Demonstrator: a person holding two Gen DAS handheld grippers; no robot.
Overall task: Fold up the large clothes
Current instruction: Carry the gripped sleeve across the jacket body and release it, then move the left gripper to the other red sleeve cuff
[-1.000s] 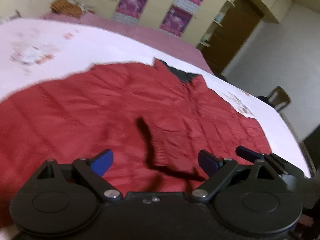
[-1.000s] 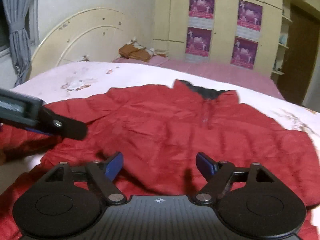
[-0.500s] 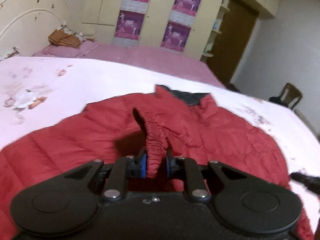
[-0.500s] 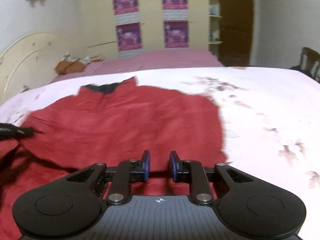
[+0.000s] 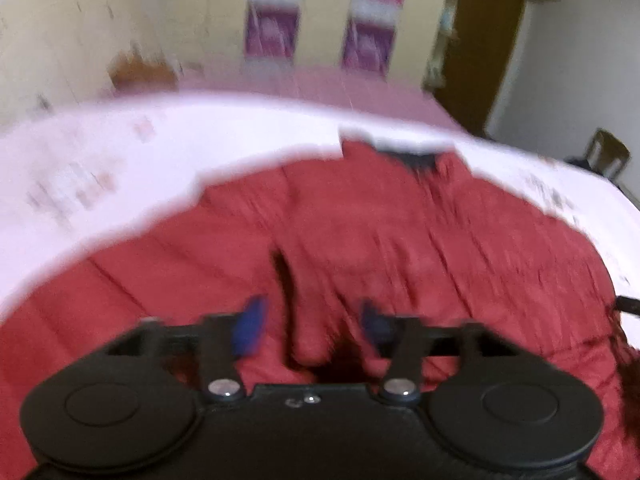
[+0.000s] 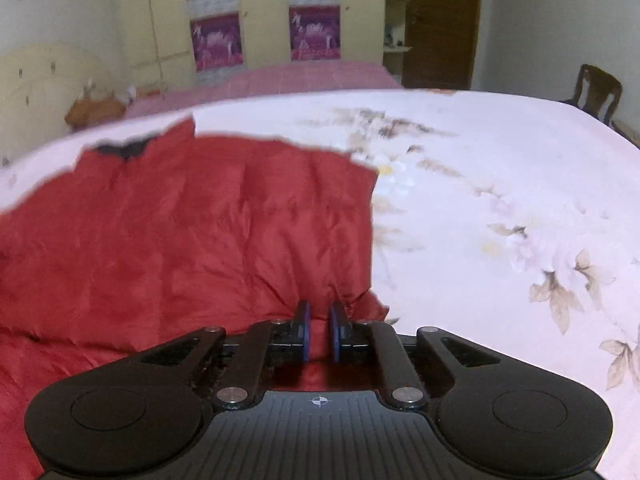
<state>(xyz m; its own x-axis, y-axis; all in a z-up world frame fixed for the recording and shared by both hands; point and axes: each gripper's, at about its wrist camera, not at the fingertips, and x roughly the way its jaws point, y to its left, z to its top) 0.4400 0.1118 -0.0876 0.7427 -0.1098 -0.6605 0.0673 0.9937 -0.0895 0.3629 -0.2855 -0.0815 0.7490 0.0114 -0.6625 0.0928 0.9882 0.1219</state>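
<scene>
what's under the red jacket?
The red jacket lies on a pale floral bedsheet, which shows around its edges. Whatever lies under the jacket's middle is covered. The right tool pinches the jacket's near corner.

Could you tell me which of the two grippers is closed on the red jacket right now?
The right gripper: its jaws pinch the red jacket at its edge, whereas the left gripper has just opened, pads clear of the fabric.

The red jacket looks like quilted, faintly shiny cloth on a matt floral bedsheet.
</scene>
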